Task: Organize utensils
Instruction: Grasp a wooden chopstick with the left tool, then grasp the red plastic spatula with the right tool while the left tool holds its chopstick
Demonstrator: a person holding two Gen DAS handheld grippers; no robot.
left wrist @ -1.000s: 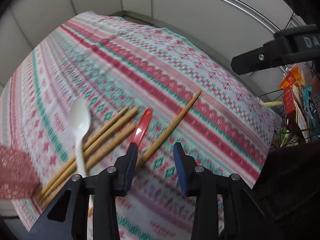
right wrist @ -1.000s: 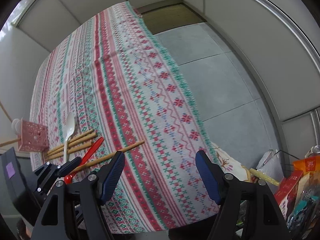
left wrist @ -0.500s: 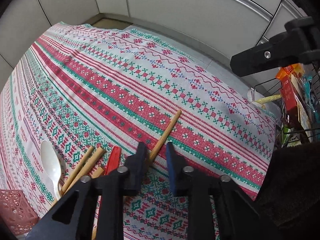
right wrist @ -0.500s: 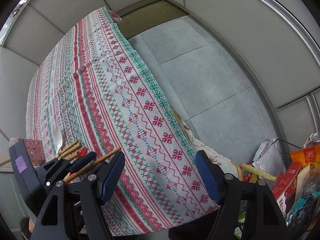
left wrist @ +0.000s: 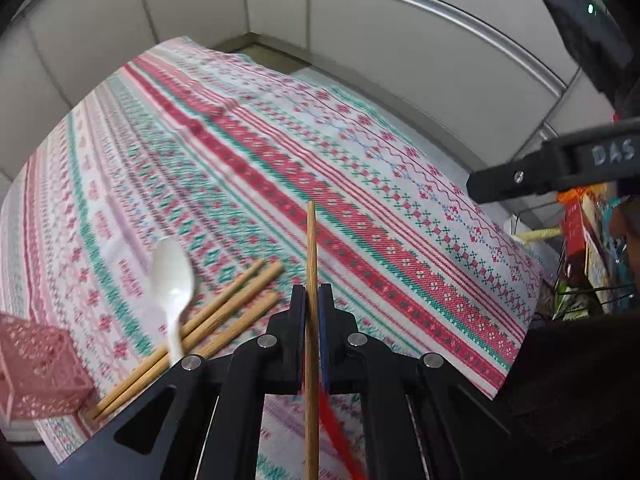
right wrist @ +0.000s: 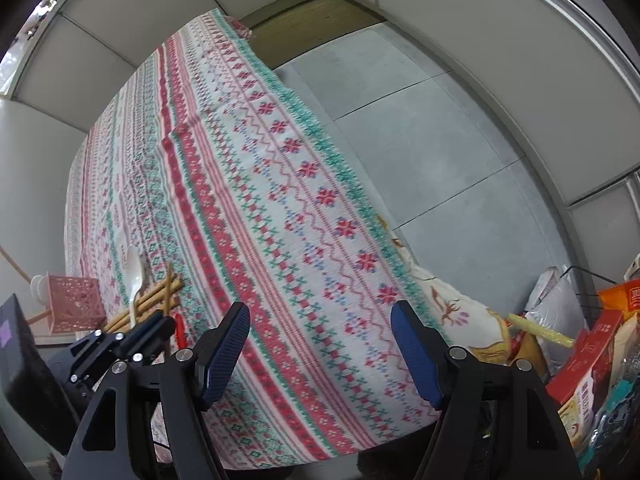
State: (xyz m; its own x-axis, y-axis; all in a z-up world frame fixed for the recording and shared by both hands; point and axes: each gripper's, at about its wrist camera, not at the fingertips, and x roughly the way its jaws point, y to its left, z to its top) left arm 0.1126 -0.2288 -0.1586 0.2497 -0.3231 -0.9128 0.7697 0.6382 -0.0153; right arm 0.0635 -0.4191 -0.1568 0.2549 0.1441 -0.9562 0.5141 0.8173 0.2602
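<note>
The left tongs [left wrist: 312, 300] are clamping a single wooden chopstick [left wrist: 311, 248] pointing to 12 o'clock above the table [left wrist: 360, 184], seemingly for sorting into the pink basket [left wrist: 36, 368] at 8 o'clock, while the right tongs [right wrist: 320, 340] are idling wide, gripping nothing.

A table under a patterned cloth [left wrist: 360, 184] bears a white spoon [left wrist: 172, 280], three chopsticks [left wrist: 224, 320] — and a pink basket [left wrist: 36, 368].
</note>
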